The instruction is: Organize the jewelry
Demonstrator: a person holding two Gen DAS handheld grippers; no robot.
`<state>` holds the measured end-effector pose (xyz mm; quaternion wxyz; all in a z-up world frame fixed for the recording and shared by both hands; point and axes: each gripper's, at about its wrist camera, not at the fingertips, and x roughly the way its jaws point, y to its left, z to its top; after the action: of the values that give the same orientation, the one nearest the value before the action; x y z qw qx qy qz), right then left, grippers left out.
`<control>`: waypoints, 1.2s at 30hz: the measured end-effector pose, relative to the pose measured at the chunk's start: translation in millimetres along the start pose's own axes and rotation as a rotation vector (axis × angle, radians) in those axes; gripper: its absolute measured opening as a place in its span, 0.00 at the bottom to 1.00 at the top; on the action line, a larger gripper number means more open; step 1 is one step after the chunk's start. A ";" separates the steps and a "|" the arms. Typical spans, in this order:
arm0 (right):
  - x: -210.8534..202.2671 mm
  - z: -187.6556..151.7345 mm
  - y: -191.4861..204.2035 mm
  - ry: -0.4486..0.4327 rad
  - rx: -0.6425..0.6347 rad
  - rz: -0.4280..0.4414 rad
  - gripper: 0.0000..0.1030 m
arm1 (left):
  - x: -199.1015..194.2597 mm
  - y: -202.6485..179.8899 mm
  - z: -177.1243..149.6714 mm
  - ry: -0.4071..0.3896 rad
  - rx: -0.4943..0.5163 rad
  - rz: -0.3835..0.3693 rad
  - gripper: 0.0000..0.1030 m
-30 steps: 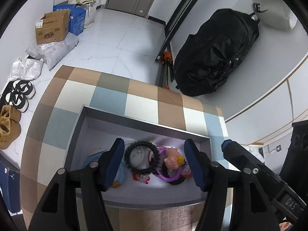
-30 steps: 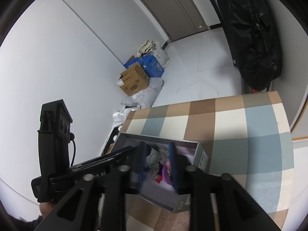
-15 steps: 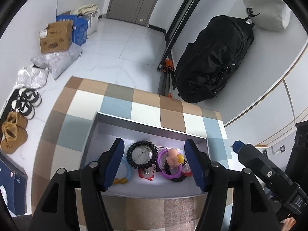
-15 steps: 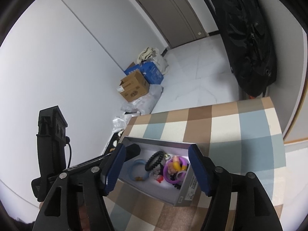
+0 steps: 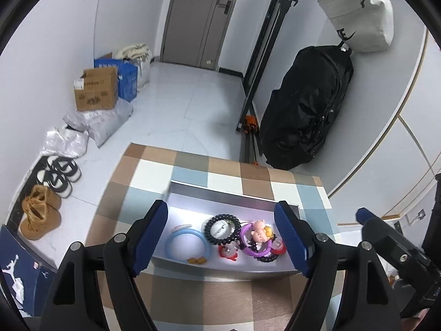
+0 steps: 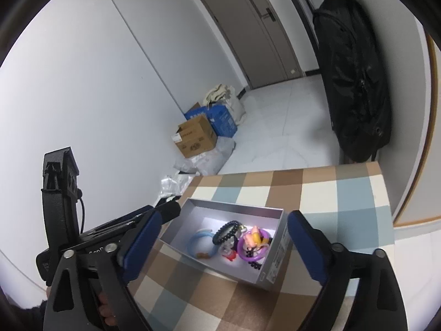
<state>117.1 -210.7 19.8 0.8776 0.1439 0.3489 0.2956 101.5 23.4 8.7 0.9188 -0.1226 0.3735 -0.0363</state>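
We hold both grippers above a table draped in a checked cloth of brown, cream and pale blue squares (image 5: 193,171), which fills the lower half of each wrist view. On it sits a shallow grey cardboard box (image 5: 220,193), open at the top, its long side facing us. The jewelry lies inside, gathered toward the box's right end: a pale blue bangle (image 5: 187,244) on the left, a black beaded bracelet (image 5: 222,227) just beside it, then a purple ring with a small pink pig charm (image 5: 257,237) lying over red pieces and another dark bead strand.

Our left gripper (image 5: 220,244) has its blue-padded jaws opening, with nothing pressed between them; the box merely shows through the gap. Our right gripper (image 6: 222,244) is likewise opening wide and released, empty, the box framed between its fingers.

Beyond the table we see a white tiled floor (image 5: 176,104) and plain white walls leading to a grey-brown door (image 5: 198,19). Against the left wall stand a brown cardboard carton (image 5: 95,89), a blue box behind it, grey plastic parcels and several pairs of shoes (image 5: 59,172). On the right, a large black bag (image 5: 306,110) leans against the wall with a pale canvas bag (image 5: 358,13) above it.
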 end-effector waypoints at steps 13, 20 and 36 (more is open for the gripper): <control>-16.6 -16.9 14.1 -0.048 -0.058 -0.034 1.00 | -22.0 -6.4 -17.1 -0.085 0.081 0.057 0.83; -16.6 -20.7 15.0 -0.043 -0.080 -0.048 1.00 | -26.6 -4.4 -18.3 -0.101 0.068 0.066 0.83; -18.6 -20.2 12.9 -0.038 -0.077 -0.051 1.00 | -25.4 -6.1 -18.5 -0.090 0.054 0.069 0.83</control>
<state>86.8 -211.1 21.0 0.8963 0.1066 0.3239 0.2835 70.5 17.8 14.7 0.9384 -0.0861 0.3345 -0.0093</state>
